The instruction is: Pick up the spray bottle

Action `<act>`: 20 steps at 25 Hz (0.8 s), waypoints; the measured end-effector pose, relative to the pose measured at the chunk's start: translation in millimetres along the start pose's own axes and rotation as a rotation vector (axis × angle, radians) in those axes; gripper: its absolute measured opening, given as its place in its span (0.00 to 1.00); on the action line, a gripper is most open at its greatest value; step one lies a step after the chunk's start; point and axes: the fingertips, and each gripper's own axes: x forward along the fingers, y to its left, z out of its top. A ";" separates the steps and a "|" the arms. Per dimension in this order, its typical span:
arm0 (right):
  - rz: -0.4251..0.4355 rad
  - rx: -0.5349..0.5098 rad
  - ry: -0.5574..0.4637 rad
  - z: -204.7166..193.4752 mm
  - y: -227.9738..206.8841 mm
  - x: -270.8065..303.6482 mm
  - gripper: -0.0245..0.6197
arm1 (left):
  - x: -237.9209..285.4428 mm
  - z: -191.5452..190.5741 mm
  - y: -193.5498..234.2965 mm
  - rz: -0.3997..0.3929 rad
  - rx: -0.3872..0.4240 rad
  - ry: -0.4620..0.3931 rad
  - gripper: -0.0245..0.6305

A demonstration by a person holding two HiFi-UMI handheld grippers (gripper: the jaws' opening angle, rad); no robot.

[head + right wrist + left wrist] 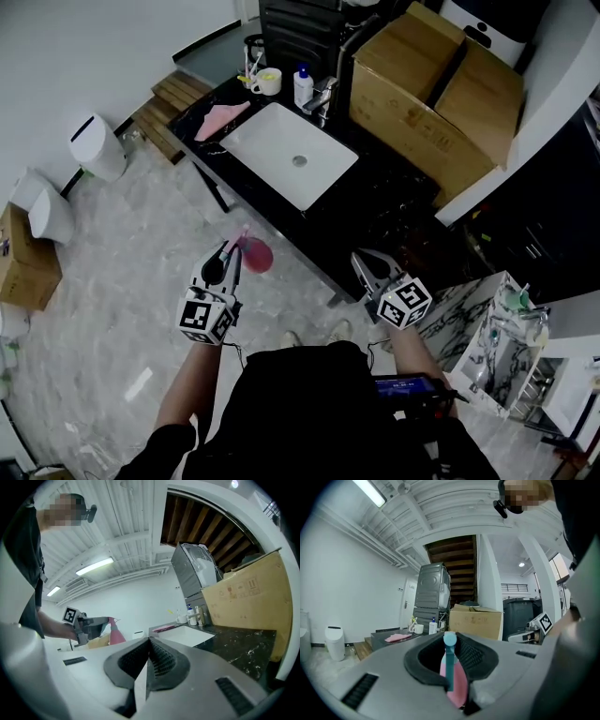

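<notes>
The spray bottle (253,254) is pink with a light blue nozzle (449,641), and my left gripper (231,257) is shut on it above the floor, in front of the black counter (375,211). In the left gripper view the bottle (458,682) sits between the dark pads, nozzle end toward the camera. My right gripper (362,266) hovers at the counter's near edge, its jaws closed together on nothing. The right gripper view shows its closed tips (149,641), and off to the left the left gripper (96,625) with the pink bottle (115,633).
A white sink (291,155) is set in the counter, with a pink cloth (223,118), a cup (268,82) and a soap bottle (303,86) behind it. Large cardboard boxes (436,94) stand at the back right. A white bin (97,145) stands on the floor at left.
</notes>
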 end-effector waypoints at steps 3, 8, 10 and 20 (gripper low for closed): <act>0.001 -0.002 0.009 -3.7 10.4 5.5 0.08 | -16.9 -8.0 12.5 0.013 -0.008 0.007 0.14; -0.008 0.007 0.018 -14.8 26.1 6.0 0.08 | -37.4 -18.0 23.7 0.018 -0.024 0.011 0.14; -0.014 0.008 0.020 -17.2 31.2 5.9 0.08 | -43.1 -20.5 25.8 0.016 -0.030 0.011 0.14; -0.034 0.011 0.029 -26.0 52.6 0.8 0.08 | -61.7 -31.2 26.4 -0.012 -0.050 0.026 0.14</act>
